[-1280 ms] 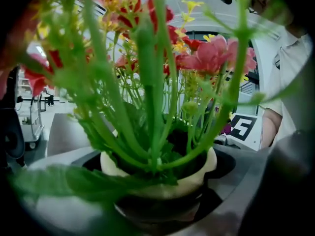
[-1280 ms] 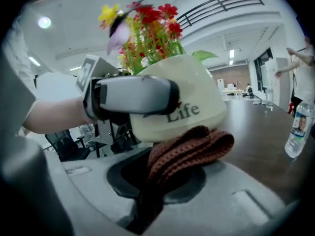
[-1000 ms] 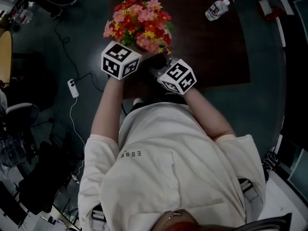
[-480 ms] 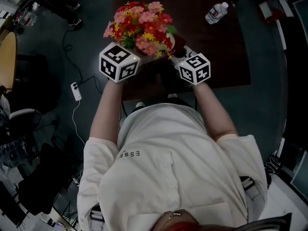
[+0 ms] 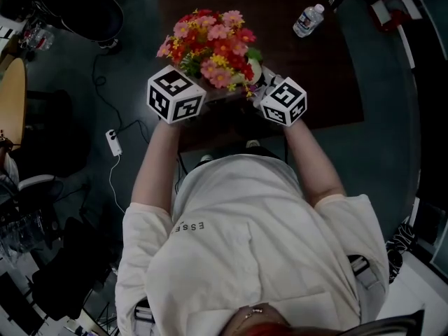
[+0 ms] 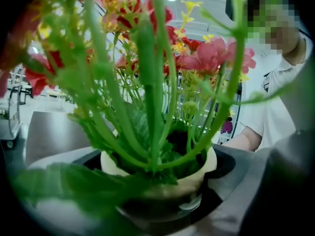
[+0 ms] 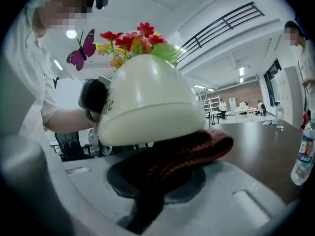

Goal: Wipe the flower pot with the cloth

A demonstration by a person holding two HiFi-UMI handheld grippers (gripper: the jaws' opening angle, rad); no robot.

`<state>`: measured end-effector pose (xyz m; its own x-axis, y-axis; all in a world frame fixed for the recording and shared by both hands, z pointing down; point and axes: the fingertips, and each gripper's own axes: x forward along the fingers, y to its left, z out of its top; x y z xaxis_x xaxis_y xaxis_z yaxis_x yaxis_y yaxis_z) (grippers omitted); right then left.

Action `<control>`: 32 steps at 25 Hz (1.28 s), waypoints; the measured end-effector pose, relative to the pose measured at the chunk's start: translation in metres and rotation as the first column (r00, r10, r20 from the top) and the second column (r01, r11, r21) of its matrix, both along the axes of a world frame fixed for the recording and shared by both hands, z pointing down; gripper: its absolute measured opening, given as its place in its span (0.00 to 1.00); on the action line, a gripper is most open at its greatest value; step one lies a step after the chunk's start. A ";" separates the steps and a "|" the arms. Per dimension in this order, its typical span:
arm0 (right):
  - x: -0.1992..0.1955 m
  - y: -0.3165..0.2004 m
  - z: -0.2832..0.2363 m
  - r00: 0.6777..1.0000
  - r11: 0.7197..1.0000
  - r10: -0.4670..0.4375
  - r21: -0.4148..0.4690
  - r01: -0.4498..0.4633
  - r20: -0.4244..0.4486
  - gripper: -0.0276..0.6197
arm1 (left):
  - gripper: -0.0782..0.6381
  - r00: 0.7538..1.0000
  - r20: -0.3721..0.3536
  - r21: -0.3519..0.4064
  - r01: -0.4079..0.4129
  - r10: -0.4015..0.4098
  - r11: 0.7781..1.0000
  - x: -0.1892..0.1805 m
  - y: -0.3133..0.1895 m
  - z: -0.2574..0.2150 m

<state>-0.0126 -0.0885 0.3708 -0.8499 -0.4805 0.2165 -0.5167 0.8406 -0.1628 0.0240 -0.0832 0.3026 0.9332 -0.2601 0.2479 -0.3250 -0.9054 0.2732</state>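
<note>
Fingers of left gripper (image 6: pixel 157 200) clamp rim of glossy cream flower pot (image 7: pixel 147 102); right gripper (image 7: pixel 147 200) pinches dark-red knitted cloth (image 7: pixel 192 154) (bunched just beyond its fingertips, touching pot's underside).

A dark brown counter (image 5: pixel 329 82) carries a clear plastic water bottle (image 5: pixel 308 19) near its far right corner. A white power strip (image 5: pixel 113 142) lies on the floor left of the counter.

Your right tool (image 5: pixel 264 86), gripping the dark red knitted cloth (image 7: pixel 197 151), has swung from the near side of the cream ceramic flower pot (image 7: pixel 147 102) to its right flank. The pot's flowers (image 5: pixel 210 44) shifted slightly right.
</note>
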 end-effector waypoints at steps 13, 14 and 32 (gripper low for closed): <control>-0.022 0.046 0.017 0.988 0.988 -0.155 -0.025 0.154 -0.011 0.11 | 0.91 0.999 -0.031 0.005 0.010 -0.010 1.000 0.007 -0.003 0.007; -0.016 0.042 0.021 0.991 0.990 -0.135 -0.037 0.134 -0.023 0.11 | 0.91 0.999 -0.033 0.009 0.010 -0.010 1.000 0.008 -0.004 0.009; 0.131 -0.036 0.093 0.900 0.905 0.333 -0.174 -0.389 -0.282 0.11 | 0.91 0.977 0.207 0.094 -0.062 0.042 0.994 0.015 0.000 0.175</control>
<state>0.1184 -0.1246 0.4640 -0.5349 -0.6600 0.5275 -0.8241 0.5451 -0.1538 0.0387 -0.0836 0.4775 0.8782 -0.2457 0.4104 -0.3164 -0.9418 0.1132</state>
